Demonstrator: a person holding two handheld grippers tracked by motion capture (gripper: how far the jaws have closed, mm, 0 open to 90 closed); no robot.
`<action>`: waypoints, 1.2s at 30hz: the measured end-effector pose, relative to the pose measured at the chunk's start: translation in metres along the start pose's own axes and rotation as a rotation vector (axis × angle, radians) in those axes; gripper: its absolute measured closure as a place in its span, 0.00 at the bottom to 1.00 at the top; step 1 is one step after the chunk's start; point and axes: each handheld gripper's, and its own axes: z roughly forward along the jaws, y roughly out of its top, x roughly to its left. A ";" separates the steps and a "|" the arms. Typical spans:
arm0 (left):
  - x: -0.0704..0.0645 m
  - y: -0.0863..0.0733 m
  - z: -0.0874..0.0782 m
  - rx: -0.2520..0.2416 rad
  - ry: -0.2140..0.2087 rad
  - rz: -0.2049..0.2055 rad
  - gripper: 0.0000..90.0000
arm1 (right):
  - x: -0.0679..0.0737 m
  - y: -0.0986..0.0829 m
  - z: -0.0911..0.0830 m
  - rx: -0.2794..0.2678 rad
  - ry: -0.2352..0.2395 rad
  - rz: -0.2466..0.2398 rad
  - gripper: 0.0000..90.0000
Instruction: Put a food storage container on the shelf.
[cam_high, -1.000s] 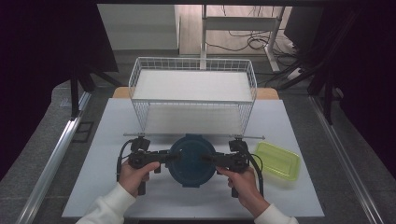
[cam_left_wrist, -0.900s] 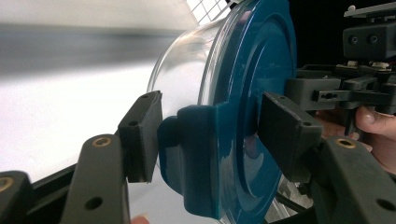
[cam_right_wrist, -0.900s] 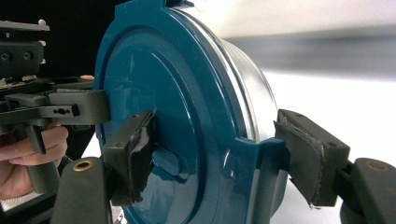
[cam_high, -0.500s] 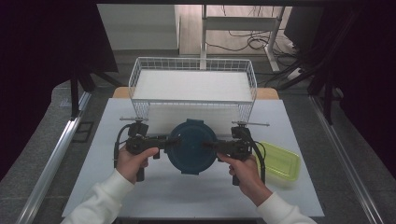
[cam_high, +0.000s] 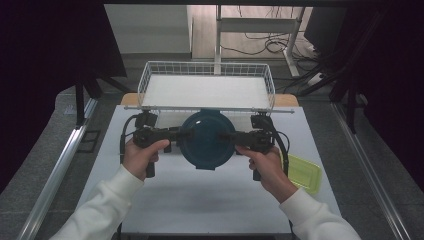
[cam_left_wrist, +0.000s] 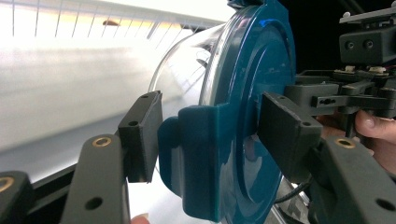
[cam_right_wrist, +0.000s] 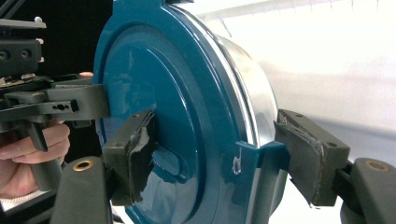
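Note:
A round clear container with a dark teal lid (cam_high: 207, 140) hangs in the air between both grippers, just in front of the wire basket (cam_high: 145, 85). My left gripper (cam_high: 182, 134) grips its left edge and my right gripper (cam_high: 227, 136) its right edge. In the left gripper view the jaws of the left gripper (cam_left_wrist: 212, 135) clamp the lid's latch tab (cam_left_wrist: 196, 158), with the right gripper's body behind. In the right gripper view the right gripper (cam_right_wrist: 219, 156) is shut across the lid (cam_right_wrist: 168, 93) and the glass bowl's rim.
The white wire basket stands at the far edge of the white table (cam_high: 200, 200). A yellow-green rectangular lid (cam_high: 302, 172) lies flat at the right, beside the right hand. Dark curtains flank the table.
Both grippers have carried the container away from the person, toward the basket, and it now sits higher and closer to the basket's front rim.

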 end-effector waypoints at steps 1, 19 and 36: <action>0.000 0.000 0.000 0.000 0.000 0.000 0.46 | 0.000 0.000 0.000 0.000 0.000 0.000 0.33; -0.019 0.056 -0.012 -0.037 -0.009 0.055 0.46 | 0.022 0.058 -0.021 -0.042 -0.005 -0.070 0.33; -0.001 0.095 -0.004 -0.040 -0.010 0.055 0.46 | 0.015 0.097 -0.006 -0.038 -0.010 -0.067 0.33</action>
